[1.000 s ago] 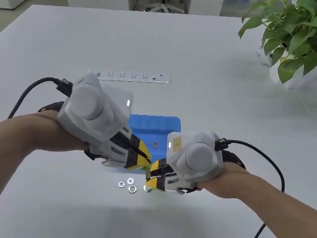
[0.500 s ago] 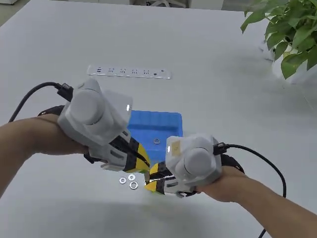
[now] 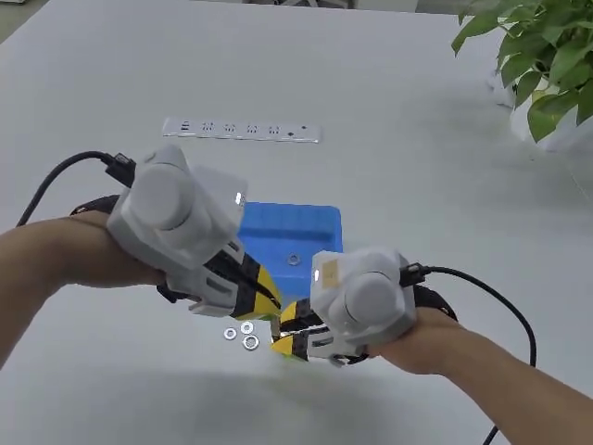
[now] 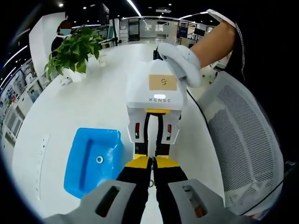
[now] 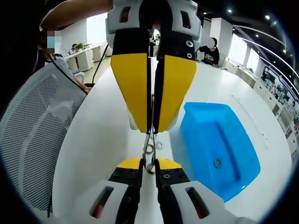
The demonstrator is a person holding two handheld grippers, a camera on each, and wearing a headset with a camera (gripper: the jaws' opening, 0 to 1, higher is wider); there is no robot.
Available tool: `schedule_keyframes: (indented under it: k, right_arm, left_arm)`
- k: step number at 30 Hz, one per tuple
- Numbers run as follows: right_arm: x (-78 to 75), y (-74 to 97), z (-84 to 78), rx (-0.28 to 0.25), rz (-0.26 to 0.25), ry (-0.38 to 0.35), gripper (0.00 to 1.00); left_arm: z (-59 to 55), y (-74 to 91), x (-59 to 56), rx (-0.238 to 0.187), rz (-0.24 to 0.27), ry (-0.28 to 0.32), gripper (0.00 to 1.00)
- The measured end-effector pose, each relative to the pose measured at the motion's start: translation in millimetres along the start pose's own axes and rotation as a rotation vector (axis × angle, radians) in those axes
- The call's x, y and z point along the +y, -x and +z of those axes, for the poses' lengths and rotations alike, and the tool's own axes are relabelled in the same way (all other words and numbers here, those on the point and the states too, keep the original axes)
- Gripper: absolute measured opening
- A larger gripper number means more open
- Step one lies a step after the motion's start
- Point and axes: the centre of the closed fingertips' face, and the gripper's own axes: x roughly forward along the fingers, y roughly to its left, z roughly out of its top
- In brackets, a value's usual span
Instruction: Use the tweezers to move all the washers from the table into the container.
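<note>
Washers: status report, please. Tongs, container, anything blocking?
The tweezers gripped by left tongs and right tongs, both shut. One washer in the blue container, three washers on the table beside the tongs. Nothing in the way.

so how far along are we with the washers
Done: one washer lies in the blue container. In hand: tweezers clamped in the left gripper, tips between the jaws of the right gripper; a held washer can't be confirmed. Left: three washers on the table.

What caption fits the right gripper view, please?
Left gripper and right gripper pinch tweezers over washers; blue container alongside holds one washer.
</note>
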Motion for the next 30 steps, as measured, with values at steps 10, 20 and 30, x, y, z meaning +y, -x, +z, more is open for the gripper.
schedule_keyframes:
  k: [10,20,30]
  right_arm:
    - [-0.9,0.0,-0.9,0.009,-0.002,-0.022,0.12]
    - [-2.4,-0.6,-2.5,0.018,-0.007,-0.052,0.09]
    - [-0.7,-0.3,-2.2,0.019,-0.004,-0.064,0.09]
  left_arm:
    - [0.8,-1.8,3.0,-0.001,0.004,-0.005,0.06]
    - [1.1,-3.2,3.4,-0.003,0.001,0.000,0.06]
    - [1.0,-2.9,2.4,-0.001,-0.002,0.002,0.06]
